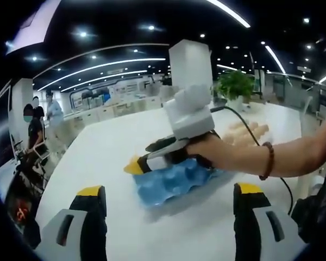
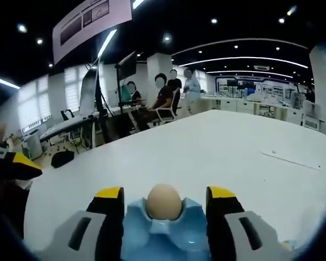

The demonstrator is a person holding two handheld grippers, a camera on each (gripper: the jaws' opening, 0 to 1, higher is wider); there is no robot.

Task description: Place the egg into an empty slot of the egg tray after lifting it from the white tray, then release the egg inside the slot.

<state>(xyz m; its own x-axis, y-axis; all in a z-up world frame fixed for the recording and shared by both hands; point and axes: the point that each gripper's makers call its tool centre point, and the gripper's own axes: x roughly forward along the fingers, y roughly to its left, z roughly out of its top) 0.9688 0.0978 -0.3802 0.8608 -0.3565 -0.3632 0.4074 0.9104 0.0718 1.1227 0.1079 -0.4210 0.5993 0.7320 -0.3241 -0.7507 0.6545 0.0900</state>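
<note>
A tan egg (image 2: 163,201) sits in a slot of the blue egg tray (image 2: 168,236), between the jaws of my right gripper (image 2: 165,191). The jaws stand a little apart from the egg on both sides, so the gripper is open. In the left gripper view a hand holds the right gripper (image 1: 136,166) over the blue egg tray (image 1: 176,185) on the white table (image 1: 108,147). My left gripper (image 1: 170,189) is open wide in front of the tray with nothing between its jaws. Its yellow tip (image 2: 13,166) shows at the left edge of the right gripper view.
Blurred tan rounded objects (image 1: 249,131) lie behind the hand. A potted plant (image 1: 234,84) and a white pillar (image 1: 190,62) stand at the table's far side. A flat sheet (image 2: 290,157) lies on the table (image 2: 217,147). People sit at desks (image 2: 163,98) beyond it.
</note>
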